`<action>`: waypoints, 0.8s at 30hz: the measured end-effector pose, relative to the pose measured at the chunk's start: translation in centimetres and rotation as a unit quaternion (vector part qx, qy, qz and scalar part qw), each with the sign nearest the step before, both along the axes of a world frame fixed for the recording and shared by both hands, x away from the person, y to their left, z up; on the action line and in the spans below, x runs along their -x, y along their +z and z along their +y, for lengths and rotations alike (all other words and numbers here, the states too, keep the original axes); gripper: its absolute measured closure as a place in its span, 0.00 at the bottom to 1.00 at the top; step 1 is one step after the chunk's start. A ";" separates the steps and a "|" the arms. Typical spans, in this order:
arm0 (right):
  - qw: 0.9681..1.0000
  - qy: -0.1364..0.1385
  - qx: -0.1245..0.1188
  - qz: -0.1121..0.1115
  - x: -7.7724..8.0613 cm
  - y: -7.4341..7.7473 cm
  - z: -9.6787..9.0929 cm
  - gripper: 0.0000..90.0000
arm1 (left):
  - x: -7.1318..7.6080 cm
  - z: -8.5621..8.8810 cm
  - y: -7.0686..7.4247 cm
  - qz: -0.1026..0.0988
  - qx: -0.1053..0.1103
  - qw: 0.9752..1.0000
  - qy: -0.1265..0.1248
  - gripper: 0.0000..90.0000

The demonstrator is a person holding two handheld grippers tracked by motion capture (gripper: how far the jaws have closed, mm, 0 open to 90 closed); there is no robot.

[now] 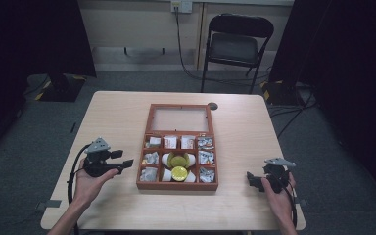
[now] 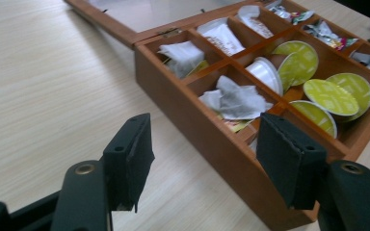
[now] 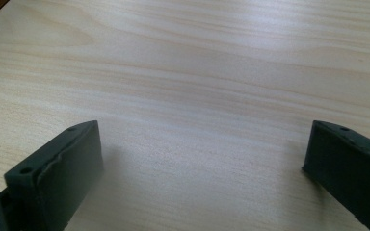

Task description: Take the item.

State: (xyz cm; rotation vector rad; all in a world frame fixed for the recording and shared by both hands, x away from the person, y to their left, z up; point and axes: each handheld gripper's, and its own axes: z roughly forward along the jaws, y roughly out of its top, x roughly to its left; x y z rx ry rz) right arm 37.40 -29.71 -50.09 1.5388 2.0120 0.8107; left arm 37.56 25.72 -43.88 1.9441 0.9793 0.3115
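Sitting mid-tabletop, slightly toward your near edge, the brown wooden compartment box (image 1: 177, 185) with its lid laid open is holding yellow-lidded round capsules (image 1: 179, 172) and pale tea sachets (image 2: 236, 98). Your left gripper (image 1: 127, 163) is hovering just beside its left wall, jaws parted and empty. Your right gripper (image 1: 251, 179) is resting near the right edge, jaws wide, gripping nothing.

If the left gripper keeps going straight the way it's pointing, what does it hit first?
Probably the wooden box: the left gripper points at its near side wall, jaws apart and empty, though the gap between them is hard to judge.
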 end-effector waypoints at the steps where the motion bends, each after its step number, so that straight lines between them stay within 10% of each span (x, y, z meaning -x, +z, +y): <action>1: 1.000 -0.002 0.000 0.000 0.0 0.0 0.0 0.00 | -0.1 -0.3 0.1 0.001 0.002 1.000 -0.006 0.42; 24: 1.000 -0.004 0.000 0.000 0.0 0.0 0.1 0.00 | -1.6 -6.6 1.8 0.004 0.002 0.997 -0.082 0.40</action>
